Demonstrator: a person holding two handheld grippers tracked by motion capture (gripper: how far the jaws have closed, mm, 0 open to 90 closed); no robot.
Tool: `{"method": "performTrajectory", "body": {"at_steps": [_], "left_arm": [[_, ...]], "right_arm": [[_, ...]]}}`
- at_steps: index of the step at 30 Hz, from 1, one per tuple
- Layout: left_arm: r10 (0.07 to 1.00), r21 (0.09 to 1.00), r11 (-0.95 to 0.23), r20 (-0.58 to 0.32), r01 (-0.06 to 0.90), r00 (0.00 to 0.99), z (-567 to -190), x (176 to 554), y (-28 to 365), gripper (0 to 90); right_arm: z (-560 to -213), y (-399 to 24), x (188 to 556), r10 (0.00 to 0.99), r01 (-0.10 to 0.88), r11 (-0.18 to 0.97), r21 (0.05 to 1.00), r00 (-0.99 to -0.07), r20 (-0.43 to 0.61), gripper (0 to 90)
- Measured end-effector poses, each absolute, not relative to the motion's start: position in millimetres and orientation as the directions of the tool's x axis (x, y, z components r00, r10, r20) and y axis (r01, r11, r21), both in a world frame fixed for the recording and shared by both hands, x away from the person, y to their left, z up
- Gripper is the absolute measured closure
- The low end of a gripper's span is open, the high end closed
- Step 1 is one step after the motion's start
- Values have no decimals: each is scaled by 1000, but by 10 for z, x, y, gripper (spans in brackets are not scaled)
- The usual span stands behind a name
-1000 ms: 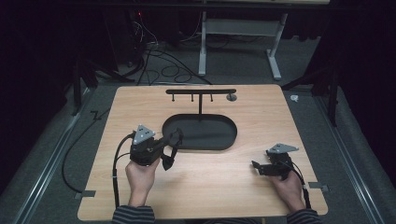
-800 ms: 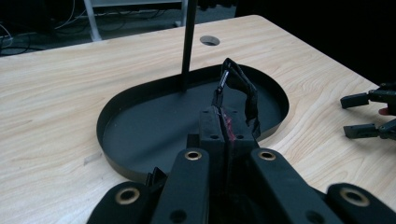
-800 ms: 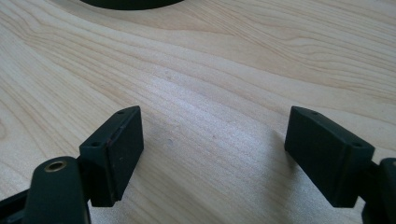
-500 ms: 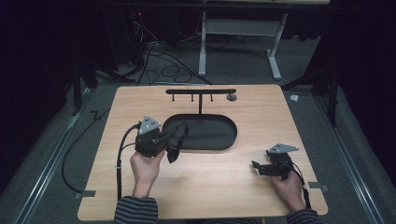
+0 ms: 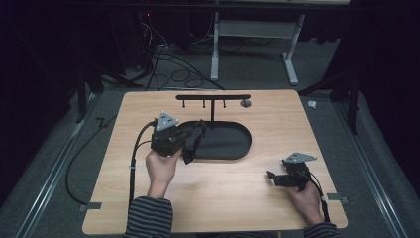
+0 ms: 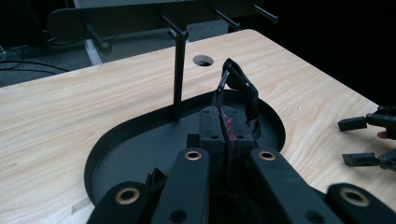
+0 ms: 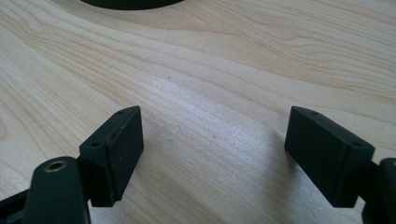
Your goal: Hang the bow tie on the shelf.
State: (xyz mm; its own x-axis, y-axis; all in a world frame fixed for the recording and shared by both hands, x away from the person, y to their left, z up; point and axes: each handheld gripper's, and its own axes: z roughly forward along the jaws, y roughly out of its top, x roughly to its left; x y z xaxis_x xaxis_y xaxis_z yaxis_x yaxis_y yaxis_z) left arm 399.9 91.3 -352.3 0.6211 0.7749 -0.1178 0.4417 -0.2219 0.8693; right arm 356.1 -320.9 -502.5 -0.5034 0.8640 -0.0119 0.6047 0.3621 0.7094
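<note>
No writing or brand mark can be read on anything here. The left gripper (image 6: 223, 126) has its fingers pressed together on a thin black strap (image 6: 240, 86), which rises from between the pads and loops over above the black oval tray (image 6: 140, 140); a reddish streak shows at the pinch line. In the high view the left gripper (image 5: 190, 141) sits over the left end of the tray (image 5: 233, 144), the strap (image 5: 198, 131) dangling beside it, and the left hand (image 5: 161, 166) wraps the gripper body from below, forearm in a striped sleeve (image 5: 148, 218) coming up from the near edge. A slim post stands in the tray and carries a black rack bar (image 5: 213, 97) with short pegs. The right gripper (image 7: 212, 149) has its fingers spread wide apart with nothing between them, hovering low over bare wood. In the high view the right gripper (image 5: 275, 177) lies near the right front corner of the worktop (image 5: 223, 198), well apart from the tray, held by the right hand (image 5: 304, 201).
</note>
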Motion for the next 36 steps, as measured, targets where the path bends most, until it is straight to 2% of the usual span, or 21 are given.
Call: {"method": "performTrajectory", "body": {"at_steps": [22,36], "left_arm": [[809,861,-243,-75,447,584,-3468,4391,645,887],[849,872,-200,-74,447,524,-3477,4569,597,887]], "right_arm": [[-5025,-3209,3560,863,604,362,710,-505,-11,206],[-5024,-3210,3559,864,605,360,710,-504,-8,206]]}}
